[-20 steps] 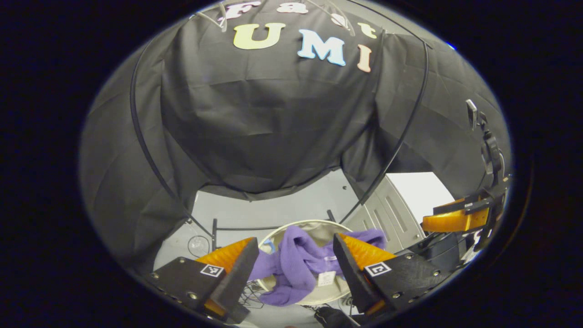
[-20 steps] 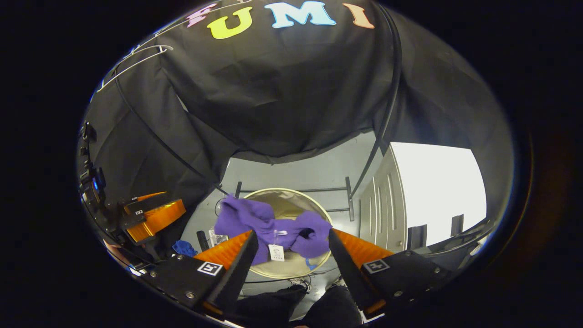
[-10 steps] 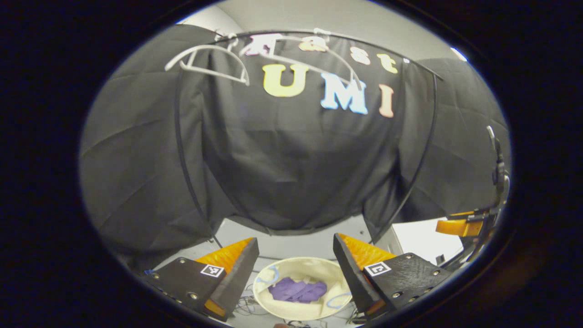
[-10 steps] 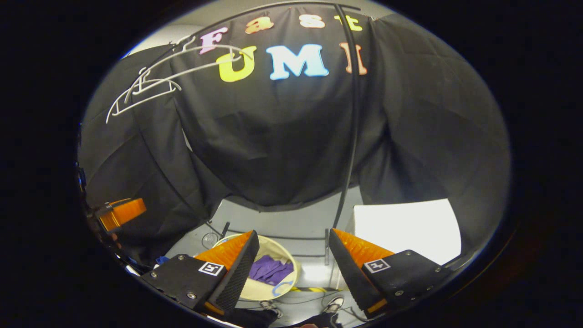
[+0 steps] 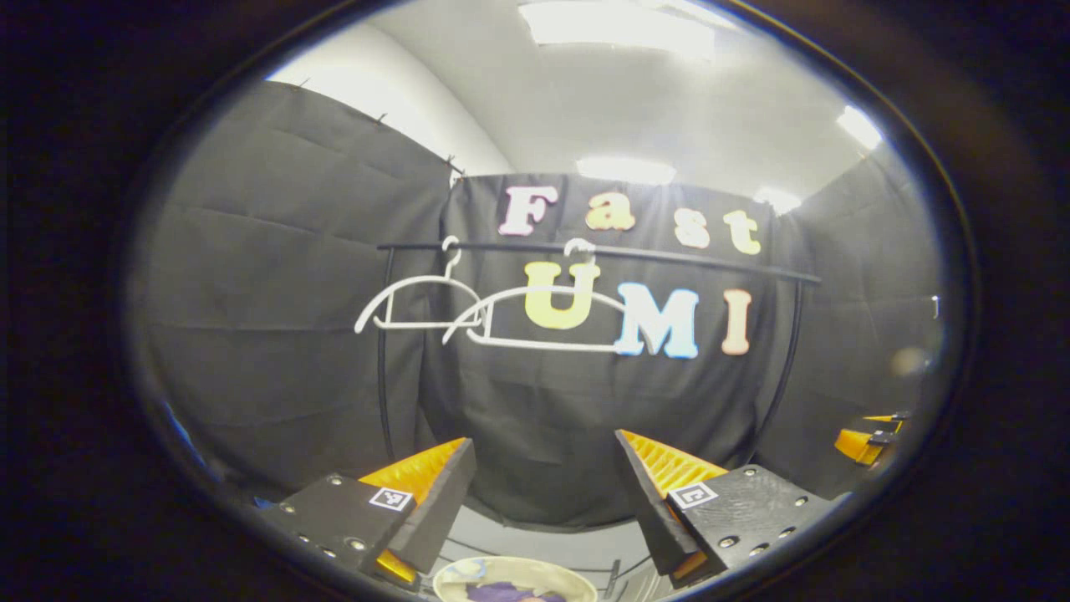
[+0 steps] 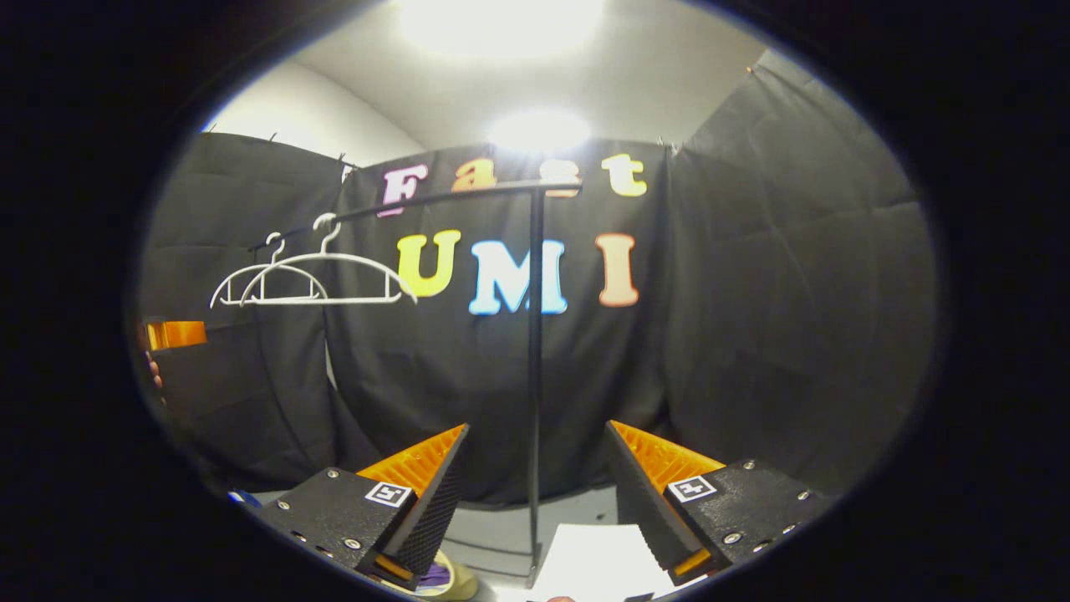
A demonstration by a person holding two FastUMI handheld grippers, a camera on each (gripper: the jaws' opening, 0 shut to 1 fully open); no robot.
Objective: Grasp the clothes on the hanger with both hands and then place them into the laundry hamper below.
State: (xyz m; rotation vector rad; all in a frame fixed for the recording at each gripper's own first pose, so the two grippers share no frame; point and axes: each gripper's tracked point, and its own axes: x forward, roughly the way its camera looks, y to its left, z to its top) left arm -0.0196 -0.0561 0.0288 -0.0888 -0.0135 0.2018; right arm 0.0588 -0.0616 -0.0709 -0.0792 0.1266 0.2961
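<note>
The left gripper (image 5: 543, 472) has its two orange fingers wide apart and nothing between them. The right gripper (image 6: 535, 460) is also spread apart and holds nothing. Below the left gripper, at the bottom edge, stands the round cream laundry hamper (image 5: 568, 571), and the purple clothes (image 5: 501, 593) lie inside it. Farther up, two white hangers (image 5: 535, 322) hang bare on the black rail (image 5: 669, 255), in front of the black cloth wall (image 5: 292, 334)

Ceiling lights (image 6: 501, 21) glared at twelve o'clock, blowing out white; the booth below was dim, edges bent by fisheye and softly blurred.
</note>
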